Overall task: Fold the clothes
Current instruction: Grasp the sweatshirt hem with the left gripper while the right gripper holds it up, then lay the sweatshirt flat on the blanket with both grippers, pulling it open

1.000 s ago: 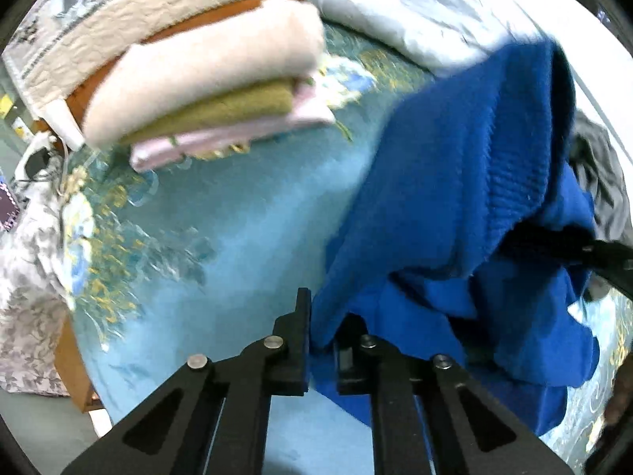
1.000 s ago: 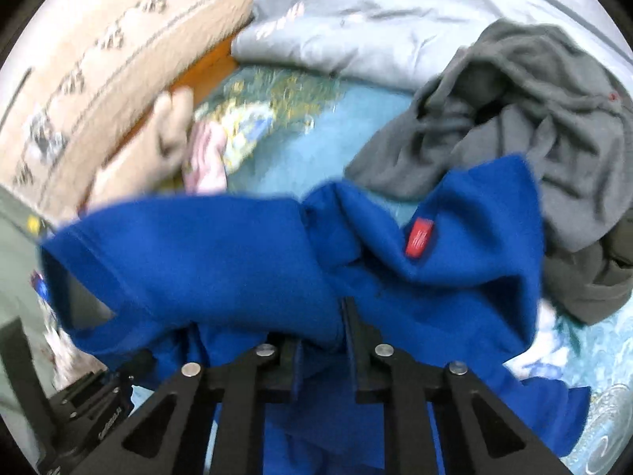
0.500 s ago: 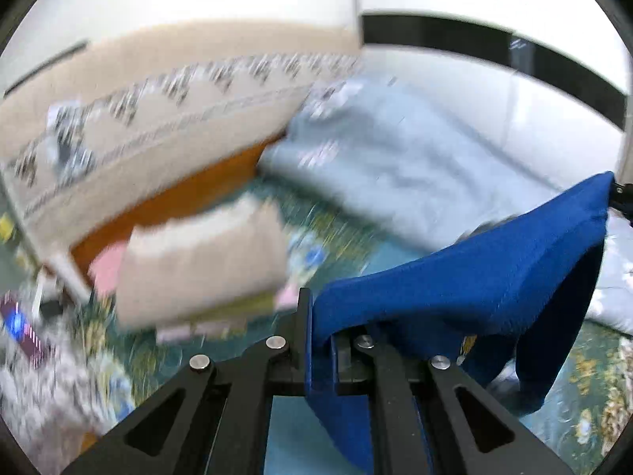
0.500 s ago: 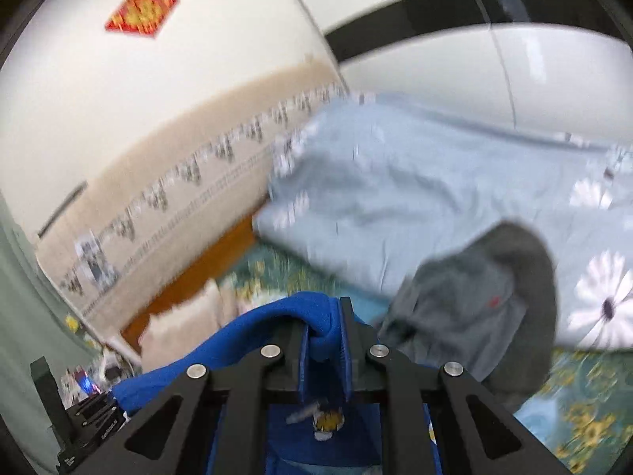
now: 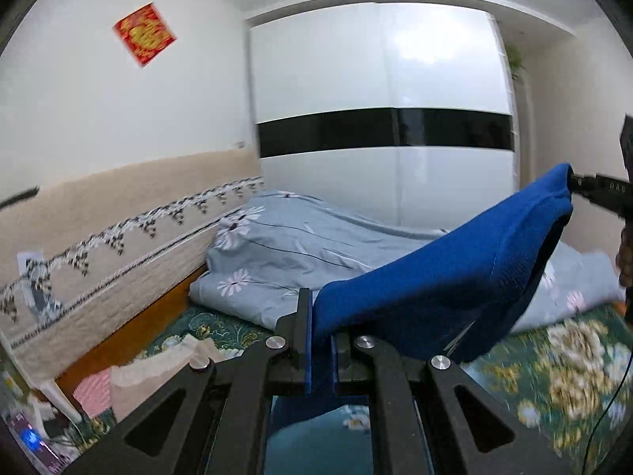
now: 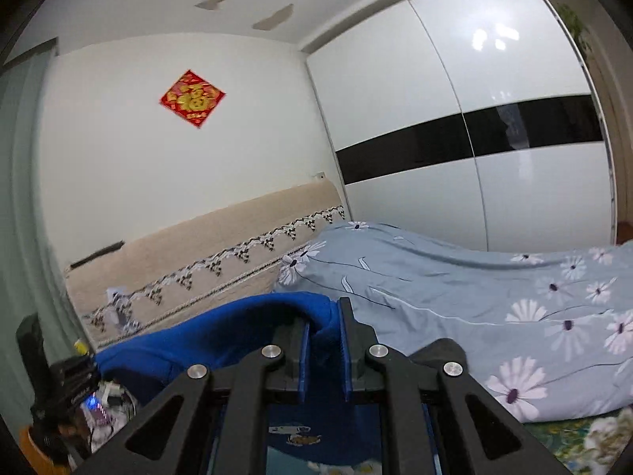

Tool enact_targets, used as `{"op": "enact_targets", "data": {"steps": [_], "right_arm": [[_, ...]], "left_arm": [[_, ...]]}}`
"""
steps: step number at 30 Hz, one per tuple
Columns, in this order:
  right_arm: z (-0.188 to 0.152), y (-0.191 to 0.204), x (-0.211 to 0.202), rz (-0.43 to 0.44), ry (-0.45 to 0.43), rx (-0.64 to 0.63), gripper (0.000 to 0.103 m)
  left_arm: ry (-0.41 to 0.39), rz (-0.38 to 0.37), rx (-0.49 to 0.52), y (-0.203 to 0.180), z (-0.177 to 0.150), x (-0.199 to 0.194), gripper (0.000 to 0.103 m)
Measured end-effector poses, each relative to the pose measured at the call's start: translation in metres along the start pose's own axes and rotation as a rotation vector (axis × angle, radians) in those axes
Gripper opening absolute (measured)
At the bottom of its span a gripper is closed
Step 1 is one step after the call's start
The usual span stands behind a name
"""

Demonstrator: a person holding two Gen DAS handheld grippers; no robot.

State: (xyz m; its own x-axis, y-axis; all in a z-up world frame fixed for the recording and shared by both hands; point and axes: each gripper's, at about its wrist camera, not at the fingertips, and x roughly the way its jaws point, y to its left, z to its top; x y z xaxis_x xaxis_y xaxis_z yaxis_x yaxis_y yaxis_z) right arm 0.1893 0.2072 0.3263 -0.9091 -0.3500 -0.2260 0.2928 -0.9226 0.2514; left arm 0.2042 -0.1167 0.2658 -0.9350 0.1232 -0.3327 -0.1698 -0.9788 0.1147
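Aloft over bed (image 5: 554, 360): blue sweater (image 5: 435, 289) stretched between left gripper (image 5: 320, 340) and right gripper (image 6: 323, 350), both jaws clamped on its edge.

The sweater (image 5: 435, 297) hung stretched between the left tool (image 5: 320, 340) and the right tool (image 6: 322, 340), above the bed (image 5: 554, 376). Behind it a quilt (image 6: 474, 301) lay on the bed before the wardrobe (image 5: 376, 118), the headboard (image 5: 118, 237) left.

- The blue sweater (image 5: 435, 289) hangs below both views' bottom edges, so its lower part cannot be seen.
- The right claw (image 5: 571, 184) is cut off at the left wrist view's right edge (only its tip shows).
- The folded pile (image 5: 130, 380), lower left, is partly hidden behind the left claw (image 5: 320, 340).
- The flowered bedspread (image 5: 554, 360), lower right, is blurred.
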Motion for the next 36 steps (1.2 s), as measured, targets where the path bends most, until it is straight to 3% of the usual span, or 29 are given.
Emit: {"op": "enact_targets", "data": {"steps": [6,10,13,18,23,26,30,36], "right_arm": [[-0.013,0.009,-0.087,0.005,-0.007,-0.008,0.013],[-0.016,-0.001,-0.099,-0.016,0.047,0.009,0.013],[-0.042,-0.026,-0.064,-0.07,0.214,0.029,0.013],[-0.13,-0.098,0.009,-0.138,0.498,0.167,0.013],[-0.212,-0.168,0.061,-0.179,0.654,0.344,0.013],[-0.232,-0.192,0.087,-0.185,0.677,0.406,0.013],[-0.254,-0.223,0.122,-0.196,0.703,0.479,0.013],[-0.264,-0.257,0.179,-0.255,0.732,0.53,0.013]], "left_arm": [[0.033,-0.084,0.124,-0.026,0.006,-0.026,0.007],[0.074,-0.137,0.201,-0.045,0.007,-0.033,0.007],[0.23,-0.175,0.199,-0.064,-0.02,0.022,0.007],[0.503,-0.193,0.156,-0.085,-0.099,0.121,0.007],[0.741,-0.202,0.097,-0.11,-0.179,0.175,0.007],[0.792,-0.19,0.061,-0.112,-0.195,0.196,0.007],[0.814,-0.166,-0.014,-0.105,-0.19,0.236,0.007],[0.848,-0.12,-0.015,-0.106,-0.184,0.3,0.007]]}}
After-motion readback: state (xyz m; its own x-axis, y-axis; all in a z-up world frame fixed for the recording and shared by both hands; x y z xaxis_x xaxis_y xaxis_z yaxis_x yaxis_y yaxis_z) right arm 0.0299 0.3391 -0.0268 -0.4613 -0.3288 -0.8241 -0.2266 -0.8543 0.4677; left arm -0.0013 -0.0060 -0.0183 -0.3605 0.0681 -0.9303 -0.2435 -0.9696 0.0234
